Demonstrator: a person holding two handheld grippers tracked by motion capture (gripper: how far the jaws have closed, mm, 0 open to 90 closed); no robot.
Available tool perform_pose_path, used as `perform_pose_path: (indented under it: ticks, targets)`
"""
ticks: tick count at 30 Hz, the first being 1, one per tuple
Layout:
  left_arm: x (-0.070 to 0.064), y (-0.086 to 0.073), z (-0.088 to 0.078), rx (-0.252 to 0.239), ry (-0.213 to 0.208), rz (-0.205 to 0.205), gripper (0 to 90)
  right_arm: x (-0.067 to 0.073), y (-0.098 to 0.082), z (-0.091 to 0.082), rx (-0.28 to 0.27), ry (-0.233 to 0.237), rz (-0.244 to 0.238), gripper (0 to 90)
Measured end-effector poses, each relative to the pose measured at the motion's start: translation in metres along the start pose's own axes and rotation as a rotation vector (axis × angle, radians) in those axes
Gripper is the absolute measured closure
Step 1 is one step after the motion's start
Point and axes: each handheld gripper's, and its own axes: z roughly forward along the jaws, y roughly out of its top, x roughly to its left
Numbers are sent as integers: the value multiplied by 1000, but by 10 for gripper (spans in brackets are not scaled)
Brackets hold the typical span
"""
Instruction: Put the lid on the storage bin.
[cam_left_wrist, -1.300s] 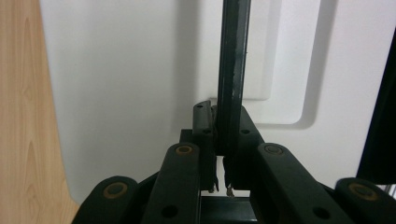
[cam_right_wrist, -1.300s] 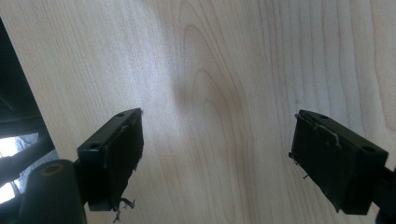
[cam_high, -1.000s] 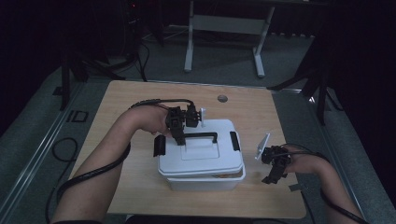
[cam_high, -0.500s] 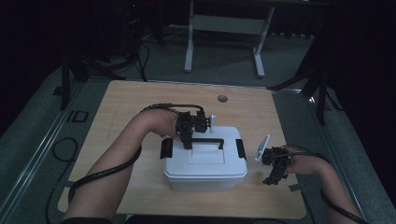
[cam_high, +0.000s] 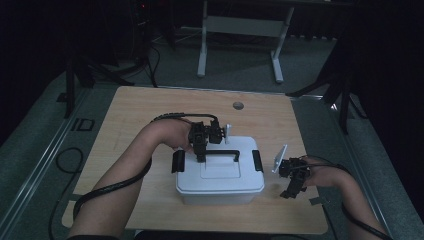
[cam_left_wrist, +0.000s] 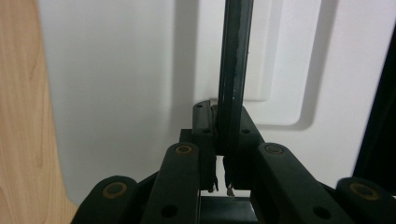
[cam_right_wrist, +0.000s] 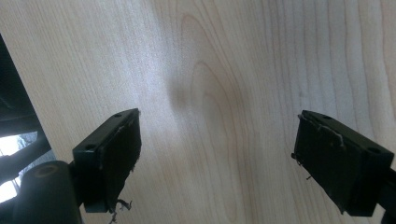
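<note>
The left gripper (cam_high: 202, 156) is clamping the black handle (cam_high: 223, 152) of the white box (cam_high: 220, 175) mid-table; the right gripper (cam_right_wrist: 217, 156) is hanging wide open beside it. It's probably worth lifting straight up, keeping the box level.

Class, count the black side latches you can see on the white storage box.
2. The left latch sits on the white storage box's left end, the right latch on its right end; others may be hidden.

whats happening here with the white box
A person works at a wooden table with a hand-held gripper in each hand. The left hand-held gripper is shut on the black handle of the white box, whose lid is on. The right hand-held gripper hangs open over bare table beside the box, holding nothing.
</note>
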Motion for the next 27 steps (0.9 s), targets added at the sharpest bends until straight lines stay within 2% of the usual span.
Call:
perform_pose_path:
  ticks: [4, 10, 13, 15, 18, 20, 21, 24, 25, 27]
  targets:
    - [3, -2, 1, -19, -17, -7, 830, 0, 0, 0, 3, 1, -1, 146]
    - [2, -2, 0, -20, -4, 8, 823, 0, 3, 1, 1, 2, -6, 146]
    - [2, -5, -1, -27, 32, 5, 625, 0, 3, 1, 2, 4, -7, 146]
    - [3, -7, 0, -29, 64, -8, 453, 0, 3, 0, 3, 3, -8, 146]
    - [6, -11, -1, -66, 99, -50, 287, 0, 4, 0, 0, 1, -3, 146]
    - [6, -12, -1, -66, 116, -51, 182, 0, 4, -1, -1, 1, -4, 146]
    - [6, -12, 0, -69, 120, -56, 146, 0, 4, 0, -3, 1, -5, 147]
    - [8, -14, 0, -100, 96, -71, 63, 0, 6, 0, -1, -1, -7, 147]
    - [8, -15, 0, -106, 86, -70, 34, 0, 6, 0, 0, -1, -9, 146]
    - [8, -17, -1, -137, 97, -56, 17, 0, 7, 0, -7, -2, -12, 146]
